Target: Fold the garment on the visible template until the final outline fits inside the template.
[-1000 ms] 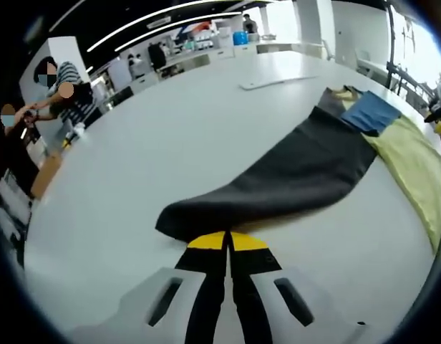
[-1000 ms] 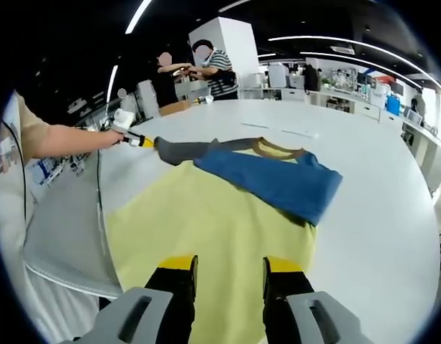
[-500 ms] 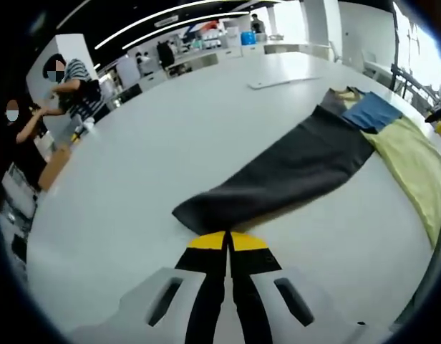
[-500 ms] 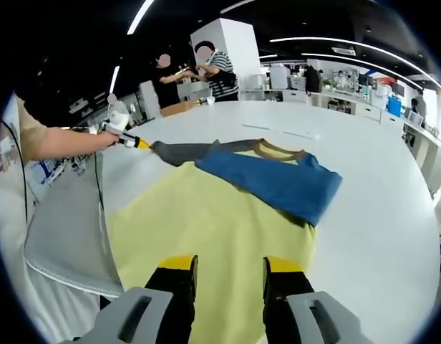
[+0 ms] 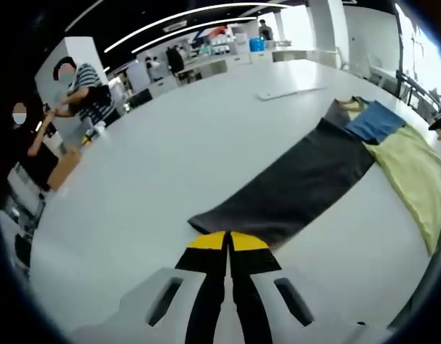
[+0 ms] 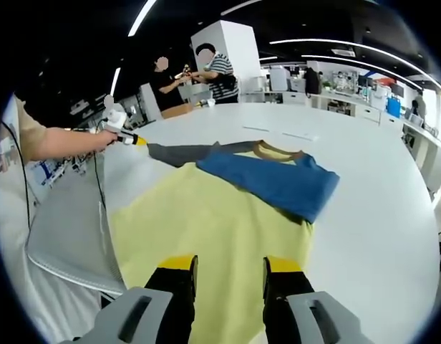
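The garment lies on the white table (image 5: 170, 158). It has a yellow body (image 6: 206, 229), a blue sleeve (image 6: 278, 183) folded across it, a tan collar (image 6: 278, 150) and a dark grey sleeve (image 5: 299, 190). My left gripper (image 5: 228, 240) is shut on the cuff of that grey sleeve, which stretches away toward the blue sleeve (image 5: 374, 120) and yellow body (image 5: 414, 165). In the right gripper view the left gripper (image 6: 131, 140) holds the grey sleeve (image 6: 185, 152) out to the left. My right gripper (image 6: 229, 265) stands open over the yellow hem, with nothing between its jaws.
Flat white strips (image 5: 288, 92) lie on the far part of the table, also seen as strips (image 6: 281, 132) behind the collar. Two people (image 5: 77, 86) stand beyond the table's far edge. A person's forearm (image 6: 56, 143) holds the left gripper. Grey fabric (image 6: 63, 236) hangs at the left.
The left gripper has drawn the grey sleeve's cuff outward, so the sleeve now lies straighter and flatter. The right gripper and the yellow body have stayed put.
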